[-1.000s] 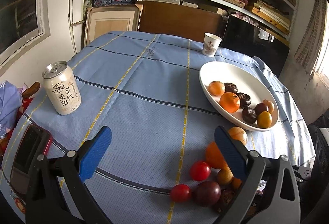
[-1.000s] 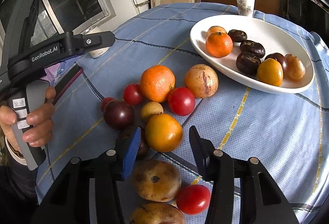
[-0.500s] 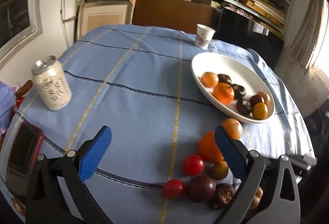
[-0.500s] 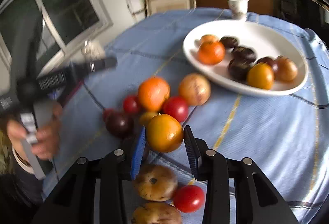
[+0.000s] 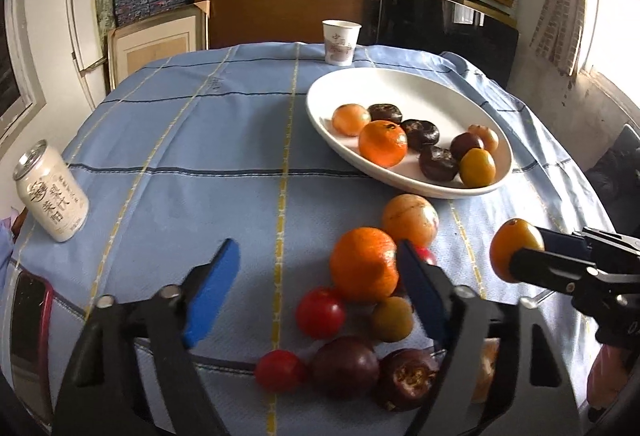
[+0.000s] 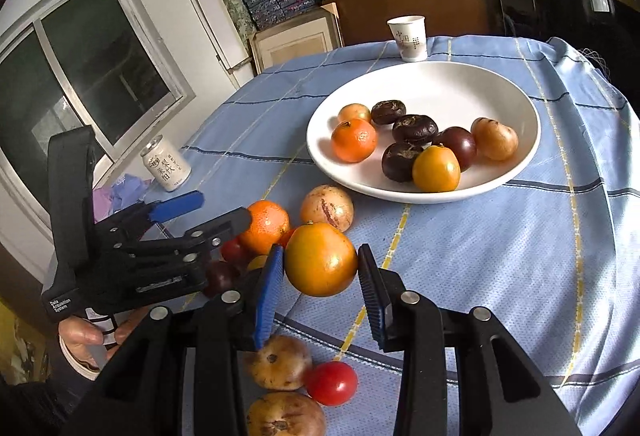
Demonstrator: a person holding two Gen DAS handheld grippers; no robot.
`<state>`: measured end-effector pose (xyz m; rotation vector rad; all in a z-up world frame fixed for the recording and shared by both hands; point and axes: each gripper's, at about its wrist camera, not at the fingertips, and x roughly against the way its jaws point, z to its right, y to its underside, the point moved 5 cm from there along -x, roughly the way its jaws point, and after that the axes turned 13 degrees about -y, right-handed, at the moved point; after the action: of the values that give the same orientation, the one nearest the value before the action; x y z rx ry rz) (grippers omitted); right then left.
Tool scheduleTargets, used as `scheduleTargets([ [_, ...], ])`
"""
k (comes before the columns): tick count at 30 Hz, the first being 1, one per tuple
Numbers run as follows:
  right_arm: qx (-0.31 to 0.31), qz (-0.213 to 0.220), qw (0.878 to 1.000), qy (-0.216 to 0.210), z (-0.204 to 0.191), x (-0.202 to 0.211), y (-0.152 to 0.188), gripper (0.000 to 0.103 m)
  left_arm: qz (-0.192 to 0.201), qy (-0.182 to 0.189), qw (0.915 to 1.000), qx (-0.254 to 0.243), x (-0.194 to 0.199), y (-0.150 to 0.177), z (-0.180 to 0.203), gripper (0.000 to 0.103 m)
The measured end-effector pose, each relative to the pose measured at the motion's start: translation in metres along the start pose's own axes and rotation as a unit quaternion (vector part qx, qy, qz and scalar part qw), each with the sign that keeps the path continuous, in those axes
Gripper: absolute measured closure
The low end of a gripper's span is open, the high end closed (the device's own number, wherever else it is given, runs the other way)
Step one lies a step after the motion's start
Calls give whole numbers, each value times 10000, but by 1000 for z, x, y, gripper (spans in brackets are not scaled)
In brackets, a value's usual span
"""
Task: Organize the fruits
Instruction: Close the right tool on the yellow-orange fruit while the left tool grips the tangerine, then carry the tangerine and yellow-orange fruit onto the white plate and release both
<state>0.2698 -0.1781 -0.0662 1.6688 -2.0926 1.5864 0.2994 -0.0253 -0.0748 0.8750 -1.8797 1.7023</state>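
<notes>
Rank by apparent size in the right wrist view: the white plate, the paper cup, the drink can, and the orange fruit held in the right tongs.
1. White plate, clearly largest.
2. Orange fruit, though it looks big partly because it is nearest the camera.
3. Drink can and paper cup: they look alike, and both sit far off, so no ranking.

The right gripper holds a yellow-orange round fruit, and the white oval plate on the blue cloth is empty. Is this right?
Not quite. The right gripper does hold the yellow-orange round fruit, but the white oval plate is not empty: the right wrist view shows several fruits in it.

Two close wrist views down onto one shared white plate (image 5: 404,91) (image 6: 516,91).
</notes>
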Motion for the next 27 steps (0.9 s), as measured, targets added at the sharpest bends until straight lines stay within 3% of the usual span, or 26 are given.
scheduleTargets([
  [10, -42, 29, 10000, -19, 0, 4, 0, 65, -220, 218, 9992, -233, -15, 2, 20, 38],
  [20, -50, 53, 10000, -3, -2, 5, 0, 65, -315, 502, 9981, -178, -17, 4, 24, 61],
  [27, -72, 109, 9999, 43, 0, 8, -1, 65, -297, 490, 9983, -139, -14, 5, 22, 62],
])
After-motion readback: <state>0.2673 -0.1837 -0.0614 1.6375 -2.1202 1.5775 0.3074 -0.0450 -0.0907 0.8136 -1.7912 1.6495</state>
